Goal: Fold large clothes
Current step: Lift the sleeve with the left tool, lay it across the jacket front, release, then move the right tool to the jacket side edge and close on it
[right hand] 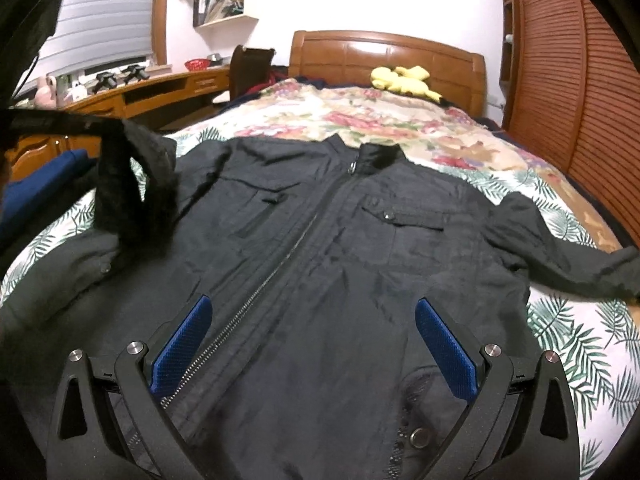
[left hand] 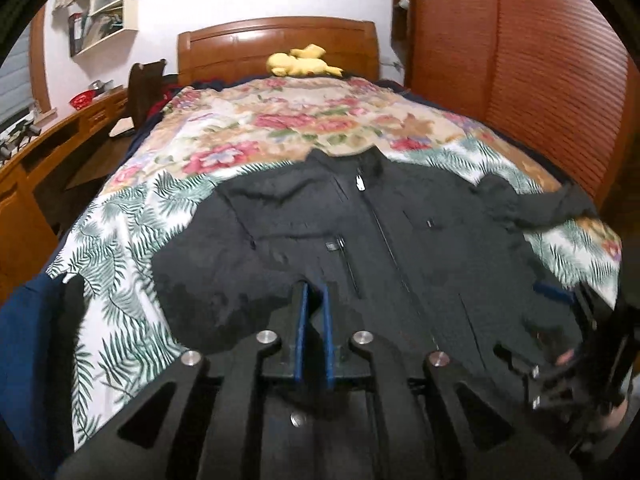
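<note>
a single black jacket (right hand: 320,240) is laid face up on the floral bedspread (left hand: 280,120), zipped, collar pointing away from both claws; the left gripper (left hand: 316,300) is seen with its blue pads drawn close together, and in the right wrist view dark cloth, judged to be the left sleeve (right hand: 120,168), is lifted off the bed on that side, so the fingers are judged to be pinching it, though the contact itself is blurred; the right gripper (right hand: 312,320) is spread wide, nothing between its fingers, hovering over the lower front panel with the zipper (right hand: 280,256) running ahead and slightly left of it.

the step in hand is judged to be the folding of the left sleeve across the chest; it is best done with the pinch kept firm, the sleeve carried over toward the zipper line, and laid flat so no bunching is left at the shoulder; the spread claw could be pressed on the body to stop the jacket sliding on the bedspread.

counted: one jacket; two sleeves, one raised, the other sleeve (right hand: 560,256) stretched flat to the right of the spread claw; two chest pockets; one yellow plush toy (right hand: 404,80) far ahead by the wooden headboard (right hand: 384,56); two grippers.
</note>
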### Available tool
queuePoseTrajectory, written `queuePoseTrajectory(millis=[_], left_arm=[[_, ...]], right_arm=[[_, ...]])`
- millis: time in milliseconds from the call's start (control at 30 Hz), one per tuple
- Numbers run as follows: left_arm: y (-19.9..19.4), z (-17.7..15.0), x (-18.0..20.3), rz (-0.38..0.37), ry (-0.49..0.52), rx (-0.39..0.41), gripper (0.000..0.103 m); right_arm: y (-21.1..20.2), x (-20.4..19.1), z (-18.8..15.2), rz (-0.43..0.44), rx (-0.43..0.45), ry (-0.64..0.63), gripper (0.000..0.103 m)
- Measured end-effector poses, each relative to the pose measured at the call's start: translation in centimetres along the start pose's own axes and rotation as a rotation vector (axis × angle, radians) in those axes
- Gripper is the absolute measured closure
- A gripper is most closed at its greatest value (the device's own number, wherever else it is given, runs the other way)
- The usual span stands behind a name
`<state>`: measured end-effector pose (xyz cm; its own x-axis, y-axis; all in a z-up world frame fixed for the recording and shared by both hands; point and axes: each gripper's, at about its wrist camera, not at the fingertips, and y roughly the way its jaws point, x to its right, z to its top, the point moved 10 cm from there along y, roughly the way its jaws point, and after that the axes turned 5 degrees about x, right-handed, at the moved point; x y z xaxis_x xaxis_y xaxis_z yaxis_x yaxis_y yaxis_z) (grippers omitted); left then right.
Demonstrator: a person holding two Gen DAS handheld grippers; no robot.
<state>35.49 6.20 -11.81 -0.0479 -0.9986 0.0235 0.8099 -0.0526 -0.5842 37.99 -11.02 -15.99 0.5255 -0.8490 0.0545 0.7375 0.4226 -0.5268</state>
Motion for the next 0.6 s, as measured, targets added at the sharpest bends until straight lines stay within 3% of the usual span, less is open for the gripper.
queuePoseTrajectory(millis=[167, 367, 600], left_arm=[[-2.1, -1.7, 1.4, -0.005, 0.023, 0.039, 0.074], [-4.9, -3.2, 1.4, -0.025, -0.002, 0.091, 0.072], [-7.2, -4.1, -1.0, 0.006, -0.047, 0.129, 0.072]], right_arm=[[-0.1, -0.2, -0.2, 0.001, 0.003, -0.007, 0.000], [-0.4, -0.7, -0.1, 0.012, 0.012, -0.016, 0.000], [-0.4, -2.8, 0.7, 0.050, 0.025, -0.031, 0.000]])
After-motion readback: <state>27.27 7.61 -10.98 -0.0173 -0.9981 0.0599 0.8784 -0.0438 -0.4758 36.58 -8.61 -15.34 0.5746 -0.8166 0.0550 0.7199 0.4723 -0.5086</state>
